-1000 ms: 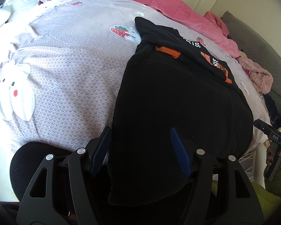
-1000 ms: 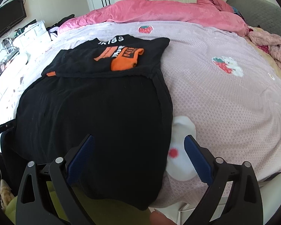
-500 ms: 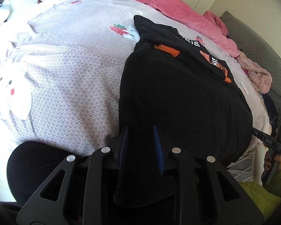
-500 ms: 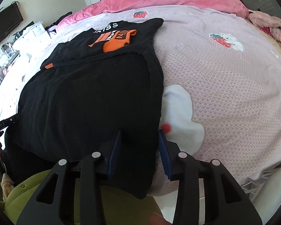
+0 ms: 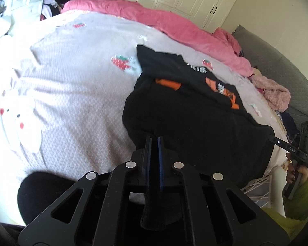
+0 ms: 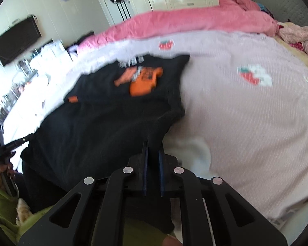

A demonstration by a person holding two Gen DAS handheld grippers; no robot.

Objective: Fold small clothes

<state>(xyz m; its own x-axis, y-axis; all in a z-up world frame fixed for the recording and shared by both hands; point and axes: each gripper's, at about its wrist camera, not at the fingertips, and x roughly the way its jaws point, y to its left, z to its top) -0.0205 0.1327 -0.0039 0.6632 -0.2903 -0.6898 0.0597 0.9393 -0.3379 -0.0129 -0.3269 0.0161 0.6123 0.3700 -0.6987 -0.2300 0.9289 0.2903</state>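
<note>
Now, in the left wrist view the left gripper [image 5: 154,143] pinches the near hem of the black cotton garment with orange print [image 5: 195,112] on the lilac strawberry-patterned bedspread [image 5: 71,82], and in the right wrist view the right gripper [image 6: 153,147] clamps that hem's other corner, so the fold is starting and next calls for carrying both corners toward the print together.

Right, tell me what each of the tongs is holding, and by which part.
Both hold the black garment by its near hem: left tongs at one corner, right tongs at the other.

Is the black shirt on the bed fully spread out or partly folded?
Partly folded: the black shirt's far end lies doubled back, orange print up.
</note>
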